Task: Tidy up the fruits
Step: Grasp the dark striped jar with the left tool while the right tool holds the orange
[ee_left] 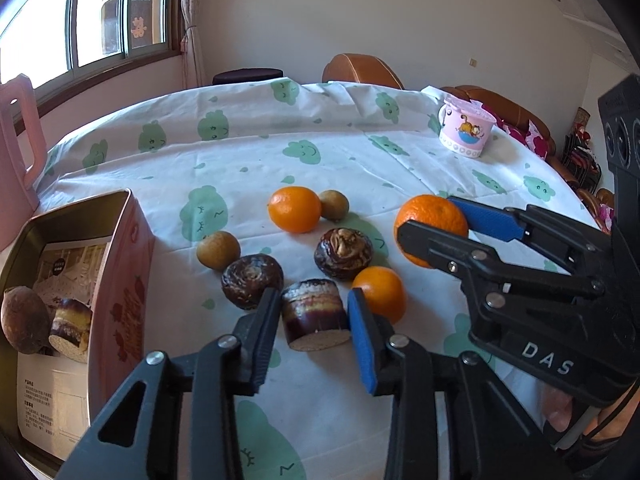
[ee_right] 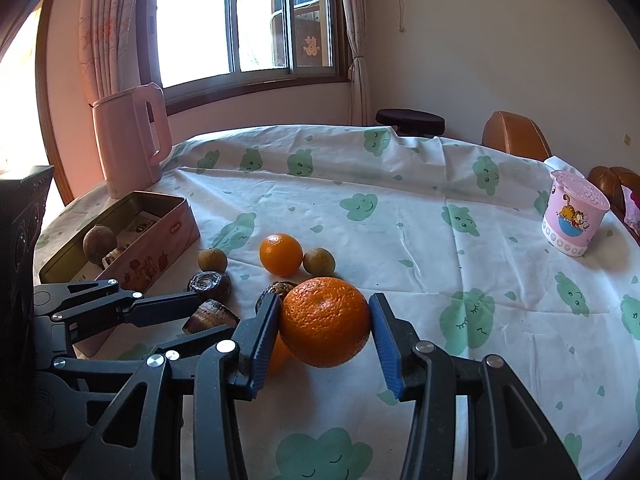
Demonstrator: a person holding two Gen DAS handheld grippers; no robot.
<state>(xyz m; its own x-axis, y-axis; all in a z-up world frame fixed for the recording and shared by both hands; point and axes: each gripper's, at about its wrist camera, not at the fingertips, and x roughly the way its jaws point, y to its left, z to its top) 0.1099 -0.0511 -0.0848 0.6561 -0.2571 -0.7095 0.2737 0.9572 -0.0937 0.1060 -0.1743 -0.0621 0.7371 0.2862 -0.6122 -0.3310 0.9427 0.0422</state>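
My left claw [ee_left: 314,320] was closed on the cut dark-skinned piece [ee_left: 316,314], a short brown stub with a pale sawn face, its two pads pressed to either side where it sat on the worktop [ee_left: 360,152]. My right claw [ee_right: 326,330] had the big orange [ee_right: 325,320] between its fingers; the left pad touched the peel, but on the other side a thin gap seemed to show, so I could not tell whether it truly gripped. From the left wrist camera that same big orange [ee_left: 430,224] sat in the right claw [ee_left: 444,220], to the right of the heap.

The rest of the fruit lay loose on the cloud-print cloth. A smaller orange [ee_left: 295,209] touched a round tan fruit [ee_left: 334,205] (a longan, I thought). A second tan fruit [ee_left: 218,250] lay to the left, just beside a dark knobbly bulb [ee_left: 252,280], and another dark bulb [ee_left: 343,252] sat in the middle. A third small orange [ee_left: 380,294] was just behind my left claw's blue pad [ee_left: 362,344].

The pink tin [ee_left: 120,280] stood open at the left, holding a round brown fruit [ee_left: 24,320] and another cut piece [ee_left: 72,328]. A pink kettle [ee_right: 132,140] stood beyond it, and a pink cartoon cup [ee_left: 466,128] stood well apart at the far right.
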